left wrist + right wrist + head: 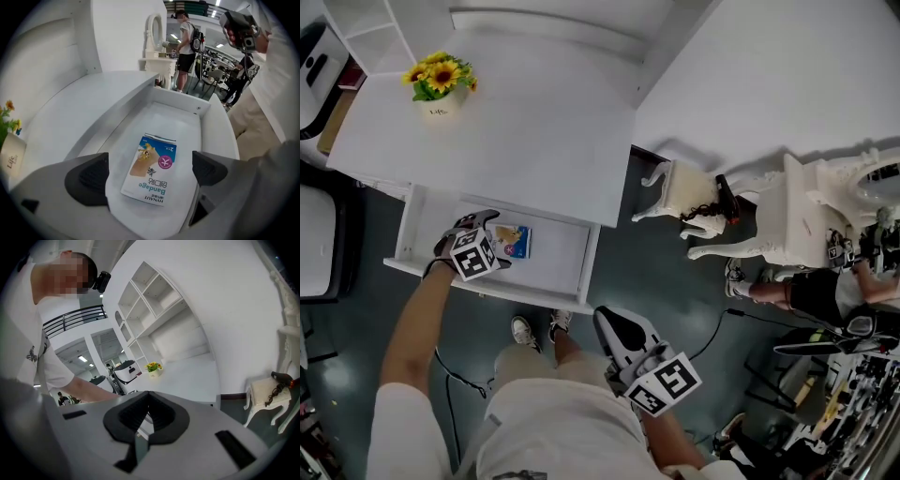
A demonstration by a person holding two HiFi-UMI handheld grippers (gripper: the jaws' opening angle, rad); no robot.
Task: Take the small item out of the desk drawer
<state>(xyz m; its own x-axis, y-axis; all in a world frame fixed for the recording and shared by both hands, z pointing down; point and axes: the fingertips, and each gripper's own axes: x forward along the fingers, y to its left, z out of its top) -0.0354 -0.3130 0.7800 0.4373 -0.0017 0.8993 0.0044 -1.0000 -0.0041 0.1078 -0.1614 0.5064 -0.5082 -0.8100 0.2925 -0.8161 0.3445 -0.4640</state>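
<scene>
A small blue and white bandage packet (515, 241) lies flat on the floor of the open white desk drawer (558, 258). In the left gripper view the packet (152, 170) shows between the two dark pads, with a gap on each side. My left gripper (494, 225) hangs over the drawer's left part, open, just left of the packet. My right gripper (614, 330) stays low by the person's legs, away from the desk. Its jaws are shut with nothing between them in the right gripper view (146, 416).
A pot of sunflowers (439, 82) stands on the white desk top (534, 122). To the right are a small white stool (684, 192) and an ornate white dressing table (825, 202). A person's legs (769, 286) show at far right. Dark floor lies under the drawer.
</scene>
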